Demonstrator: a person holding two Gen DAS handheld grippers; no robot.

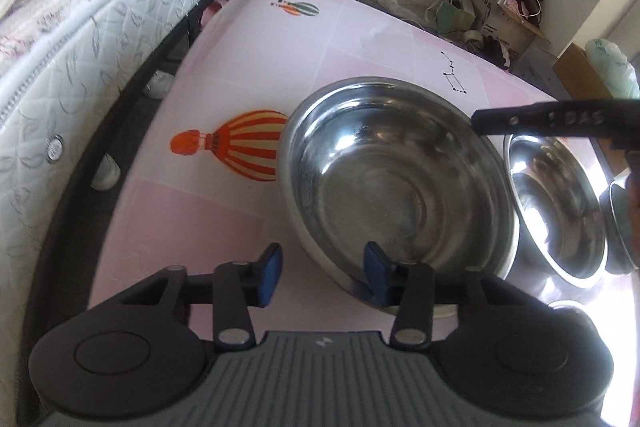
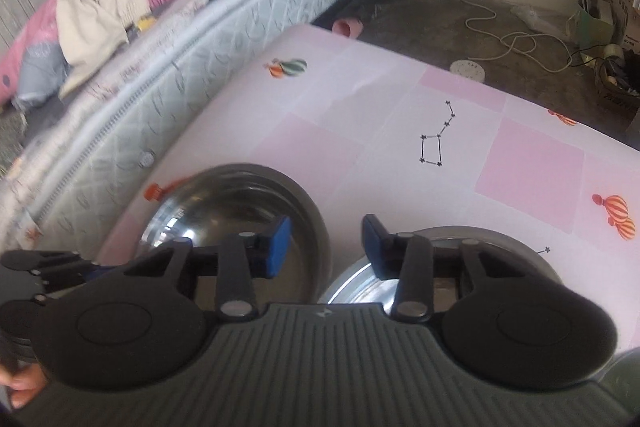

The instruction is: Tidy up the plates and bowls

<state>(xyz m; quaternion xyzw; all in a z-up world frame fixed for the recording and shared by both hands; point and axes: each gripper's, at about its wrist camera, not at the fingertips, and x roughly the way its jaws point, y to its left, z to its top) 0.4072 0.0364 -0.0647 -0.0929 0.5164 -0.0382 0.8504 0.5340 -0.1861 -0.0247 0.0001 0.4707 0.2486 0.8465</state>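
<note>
A large steel bowl (image 1: 392,187) sat upright on the pink balloon-print worktop (image 1: 280,39) beside the bed (image 1: 80,47), with a 2nd, smaller steel bowl (image 1: 560,211) just beside it on its right. The risk was a slipped or lopsided pick. The polished wall was slick, and a pinch on 1 thin rim would probably have let the bowl swing down or slide out once it was lifted. With 2 tools working the same bowl from opposite sides, an uneven pull could have twisted it free of either one. On the right side the neighbouring bowl lay so close that a finger might have caught its rim too, dragging or clattering both.

The left gripper (image 1: 323,275) had its fingers (image 1: 376,273) apart and straddling the large bowl's near rim, 1 blue pad inside the bowl close to the wall, the other outside over the worktop and clear of the metal. The right gripper (image 2: 326,245) also stood with its fingers apart and gripped nothing. It was over the gap where the 2 bowls nearly met, 1 pad above the large bowl's inside and the other above the smaller bowl's rim. How high it hung there could not be told.
</note>
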